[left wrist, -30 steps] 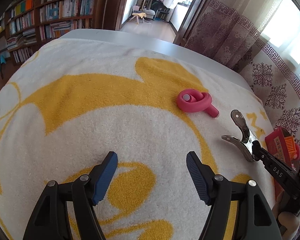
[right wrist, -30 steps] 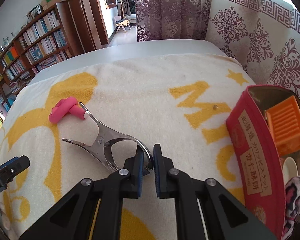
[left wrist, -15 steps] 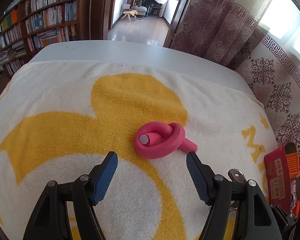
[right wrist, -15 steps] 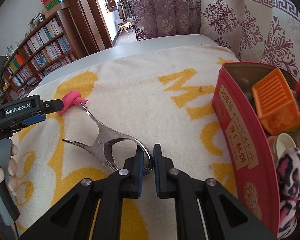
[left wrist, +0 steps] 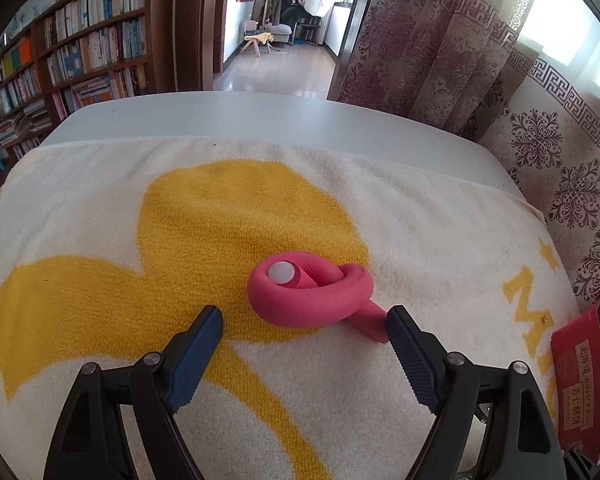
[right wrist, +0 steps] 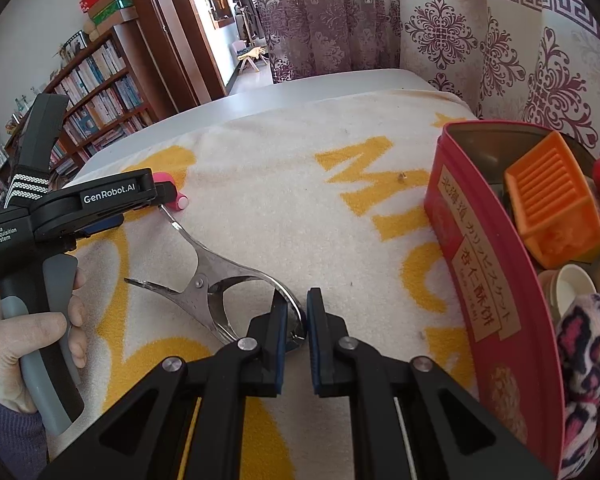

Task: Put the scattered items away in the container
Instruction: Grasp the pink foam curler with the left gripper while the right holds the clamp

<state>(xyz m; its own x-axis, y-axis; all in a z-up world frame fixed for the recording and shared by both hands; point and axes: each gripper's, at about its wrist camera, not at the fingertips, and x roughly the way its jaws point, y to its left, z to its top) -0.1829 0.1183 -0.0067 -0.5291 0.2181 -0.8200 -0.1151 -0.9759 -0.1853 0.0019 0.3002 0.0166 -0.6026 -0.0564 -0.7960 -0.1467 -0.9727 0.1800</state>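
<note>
Nearby, a red tin (right wrist: pixel 484 264) holds an orange block (right wrist: pixel 552 208).

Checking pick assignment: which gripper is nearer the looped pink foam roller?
Left. The left gripper, jaws opening, sits right at the looped pink foam roller; the right gripper stays farther back, clamping the metal spring clamp.

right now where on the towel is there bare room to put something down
Free: the far strip of towel between the table's grey edge and the pink foam roller, and the patch between the metal clamp and the red tin. Crowded: inside the tin, and around the roller and clamp, where both grippers work.
</note>
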